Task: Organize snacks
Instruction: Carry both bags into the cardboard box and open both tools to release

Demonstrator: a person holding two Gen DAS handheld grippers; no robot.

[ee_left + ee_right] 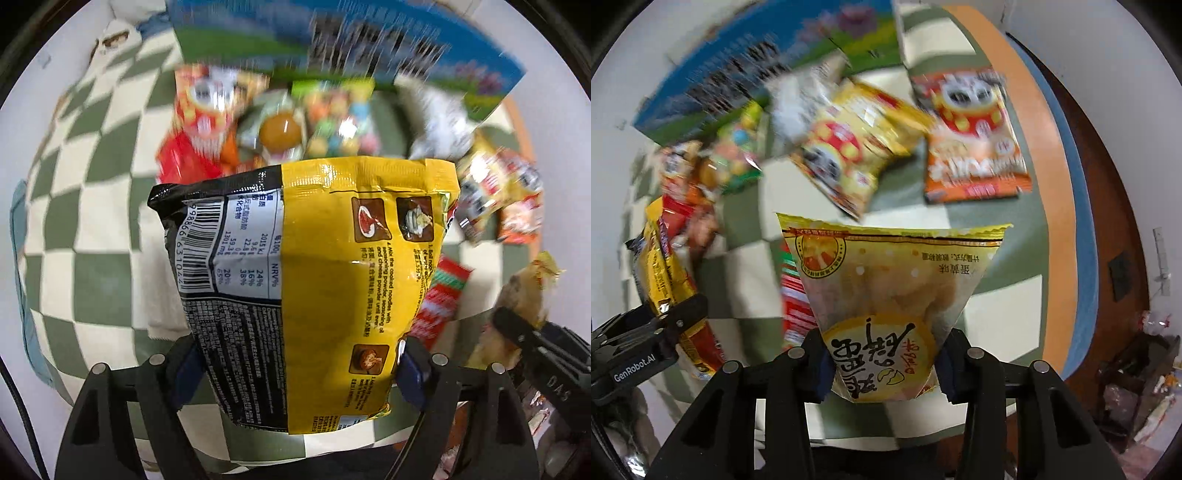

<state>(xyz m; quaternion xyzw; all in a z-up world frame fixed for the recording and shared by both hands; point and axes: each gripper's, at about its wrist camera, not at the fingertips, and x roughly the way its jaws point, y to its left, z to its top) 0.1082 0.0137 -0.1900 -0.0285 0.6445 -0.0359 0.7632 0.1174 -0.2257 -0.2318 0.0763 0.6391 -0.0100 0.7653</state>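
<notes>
Yellow-black noodle packet clamped low in left gripper, jaws wide. Pale egg-snack bag pinched at bottom by right gripper, jaws narrow. Both held above checkered cloth, near right edge. Risk: top-heavy bags could be swung or slipped; neighbouring packets could be knocked.

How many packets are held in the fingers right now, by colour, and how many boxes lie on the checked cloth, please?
Yellow-and-black packet, in the left fingers: 1
Pale yellow packet, in the right fingers: 1
Blue-and-green box: 1
Total: 3
</notes>
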